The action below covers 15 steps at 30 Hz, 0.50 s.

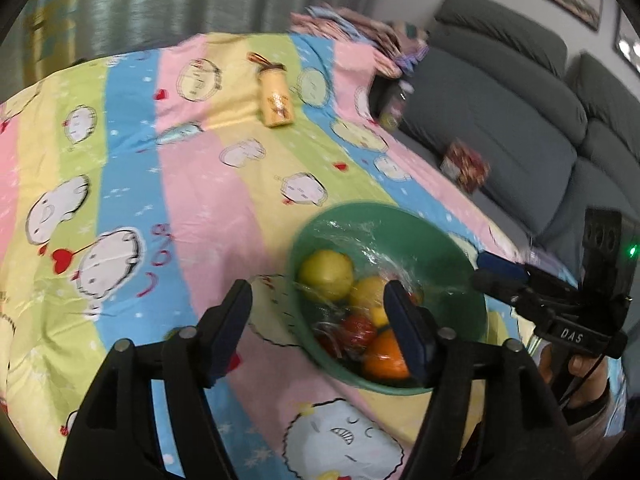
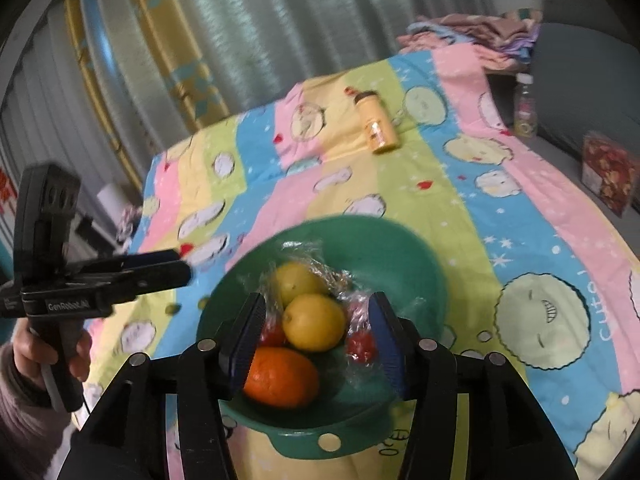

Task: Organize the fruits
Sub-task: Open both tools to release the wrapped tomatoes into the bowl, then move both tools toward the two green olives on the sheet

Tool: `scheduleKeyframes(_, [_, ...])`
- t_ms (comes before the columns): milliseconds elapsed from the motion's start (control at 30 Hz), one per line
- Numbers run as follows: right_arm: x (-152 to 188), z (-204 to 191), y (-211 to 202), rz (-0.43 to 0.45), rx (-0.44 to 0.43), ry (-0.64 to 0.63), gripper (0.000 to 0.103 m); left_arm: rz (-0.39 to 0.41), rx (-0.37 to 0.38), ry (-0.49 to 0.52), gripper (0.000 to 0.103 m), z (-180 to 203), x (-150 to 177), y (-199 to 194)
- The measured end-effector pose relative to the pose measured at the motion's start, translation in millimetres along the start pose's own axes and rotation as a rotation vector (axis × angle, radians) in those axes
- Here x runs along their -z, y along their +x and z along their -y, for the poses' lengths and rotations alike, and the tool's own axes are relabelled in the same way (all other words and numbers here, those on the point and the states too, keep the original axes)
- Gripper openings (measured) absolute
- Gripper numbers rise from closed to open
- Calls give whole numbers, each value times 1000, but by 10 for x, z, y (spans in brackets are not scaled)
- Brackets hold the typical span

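Right wrist view: green bowl (image 2: 404, 264) sat on the striped cartoon bedsheet (image 2: 540, 216), holding an orange (image 2: 280, 376), two lemons (image 2: 314, 322), and red fruits in clear plastic wrap (image 2: 360, 342).
Right gripper (image 2: 316, 344): jaws parted above the bowl, straddling the near lemon without pressing it; nothing held.
Left gripper (image 1: 318, 320): jaws spread wide over the bowl's near rim, empty.
Elsewhere: yellow bottle (image 1: 276, 102) lay on its side, well apart from the bowl.
Step in hand: judged a release, the fruit gathered in the bowl and both tools let go.
Next move: likely lifting both grippers clear without snagging the wrap.
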State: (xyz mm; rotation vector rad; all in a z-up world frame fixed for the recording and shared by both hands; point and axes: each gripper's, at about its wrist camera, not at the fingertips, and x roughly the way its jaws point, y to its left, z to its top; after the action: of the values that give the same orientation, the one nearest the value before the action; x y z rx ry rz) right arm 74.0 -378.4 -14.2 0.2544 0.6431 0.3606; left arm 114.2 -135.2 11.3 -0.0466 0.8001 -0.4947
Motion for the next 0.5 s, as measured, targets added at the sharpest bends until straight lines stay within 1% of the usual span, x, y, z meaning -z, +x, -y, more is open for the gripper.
scheduleKeyframes(100, [-35, 19, -46, 12, 4, 9, 56, 39, -31, -53, 71, -197, 11, -195])
scheduleKeyframes(267, [-59, -52, -73, 13, -3, -4, 57, 83, -81, -147, 71, -528, 95, -468])
scheduleKeyframes(500, [-81, -259, -71, 0, -20, -57, 57, 114, -143, -247, 71, -878, 305, -751])
